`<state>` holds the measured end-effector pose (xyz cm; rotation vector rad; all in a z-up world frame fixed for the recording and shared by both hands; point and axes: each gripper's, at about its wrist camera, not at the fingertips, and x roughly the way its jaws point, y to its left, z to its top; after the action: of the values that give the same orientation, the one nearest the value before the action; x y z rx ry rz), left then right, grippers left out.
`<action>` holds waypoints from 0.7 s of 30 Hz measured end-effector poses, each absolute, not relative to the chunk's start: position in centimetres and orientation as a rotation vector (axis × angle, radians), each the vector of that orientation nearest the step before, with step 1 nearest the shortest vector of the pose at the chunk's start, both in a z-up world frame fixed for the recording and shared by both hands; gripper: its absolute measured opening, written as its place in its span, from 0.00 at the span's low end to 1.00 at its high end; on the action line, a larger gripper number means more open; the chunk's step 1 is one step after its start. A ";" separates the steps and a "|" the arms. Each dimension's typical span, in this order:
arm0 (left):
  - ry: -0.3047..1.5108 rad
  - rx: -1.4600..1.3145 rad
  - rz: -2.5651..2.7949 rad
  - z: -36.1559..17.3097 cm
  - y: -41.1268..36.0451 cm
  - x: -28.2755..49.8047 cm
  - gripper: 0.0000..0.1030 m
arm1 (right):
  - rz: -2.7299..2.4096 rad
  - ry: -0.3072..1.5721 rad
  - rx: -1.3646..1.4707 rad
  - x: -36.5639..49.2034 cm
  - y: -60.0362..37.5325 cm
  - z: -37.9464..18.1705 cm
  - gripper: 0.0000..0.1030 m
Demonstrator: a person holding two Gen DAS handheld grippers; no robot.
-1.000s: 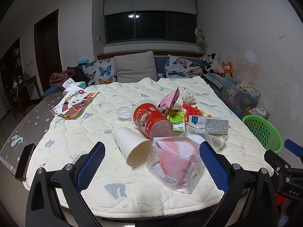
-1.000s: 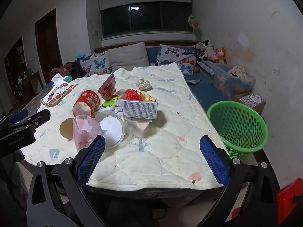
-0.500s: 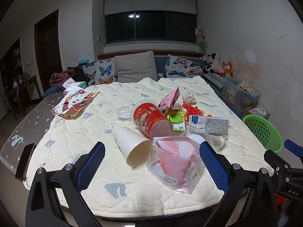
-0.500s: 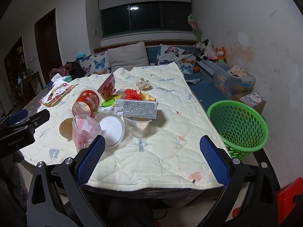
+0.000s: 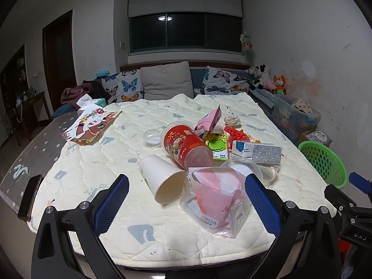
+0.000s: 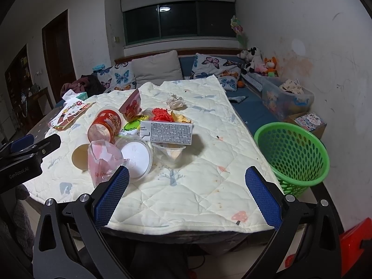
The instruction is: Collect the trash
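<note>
We hold our left gripper (image 5: 187,205) low at the near edge of the table, and its two blue pads are wide apart with nothing between them. Our right gripper (image 6: 187,200) is the same: pads far apart, nothing held, just over the near edge of the quilted cover (image 6: 209,186).

The trash sits in a heap in the middle of the cover. Closest to our left gripper is a clear plastic bag (image 5: 215,203) with pink paper inside. Just beside it, on its left, a white paper cup (image 5: 161,181) lies on its side with its open mouth toward us. A red cup with cartoon pictures (image 5: 186,145) lies on its side behind the white cup and touches it. A green and yellow drink carton (image 5: 216,143) lies flat next to the red cup. A white box with small grey print (image 5: 258,151) rests on top of a clear plastic tub (image 6: 171,152). A round white lid (image 6: 136,154) lies by the bag. Behind these we see a red net (image 5: 236,133), a pink box (image 5: 210,118) standing tilted, and a crumpled paper ball (image 5: 231,119). A small clear dome lid (image 5: 152,137) lies a little to the left of the heap.

A green basket (image 6: 294,153) stands on the floor by the right side of the table, apart from the heap. A flat cartoon picture box (image 5: 93,126) lies far off on the left of the cover.
</note>
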<state>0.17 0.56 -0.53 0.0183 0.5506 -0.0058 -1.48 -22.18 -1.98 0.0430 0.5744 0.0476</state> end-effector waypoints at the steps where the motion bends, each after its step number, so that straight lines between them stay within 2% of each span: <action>1: 0.553 0.017 -0.006 -0.6 0.6 0.2 0.94 | 0.047 0.575 0.043 -1.5 -22.2 -2.0 0.96; 21: 0.558 0.015 -0.004 -1.0 0.6 0.5 0.94 | 0.044 0.581 0.041 -1.1 -22.3 -2.3 0.96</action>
<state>0.53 0.58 -0.96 0.0148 0.5577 -0.0036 -1.07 -22.27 -2.30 0.0413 0.5810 0.0443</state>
